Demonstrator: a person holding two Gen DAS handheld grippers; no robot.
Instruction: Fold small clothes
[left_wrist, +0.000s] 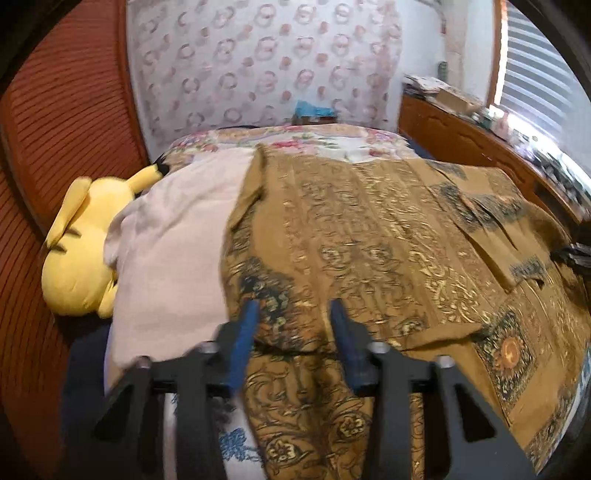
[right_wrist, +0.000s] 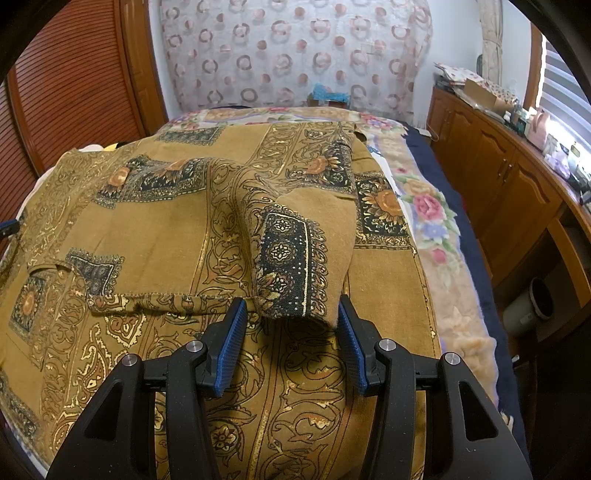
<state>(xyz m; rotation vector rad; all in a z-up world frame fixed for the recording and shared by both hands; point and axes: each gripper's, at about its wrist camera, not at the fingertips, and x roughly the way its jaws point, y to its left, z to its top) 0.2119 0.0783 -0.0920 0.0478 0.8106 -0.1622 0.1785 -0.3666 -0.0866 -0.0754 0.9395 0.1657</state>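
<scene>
With both sleeves (right_wrist: 295, 254) laid inward across the ochre printed garment (right_wrist: 155, 229), folding is partly done. Left gripper (left_wrist: 293, 308) and right gripper (right_wrist: 291, 310) hover released; body folds remain.

A curtain (right_wrist: 295, 55) with ring patterns hung behind the bed (right_wrist: 436, 229). Left of the bed stood a louvred wooden door (right_wrist: 74, 85); right of it ran wooden cabinets (right_wrist: 498, 166), bright daylight through window blinds (right_wrist: 565, 81) above.

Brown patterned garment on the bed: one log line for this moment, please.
phase: mid-fold | brown patterned garment: flat on bed, sleeve folded over | left gripper: open, above cloth | right gripper: open, at cuff
</scene>
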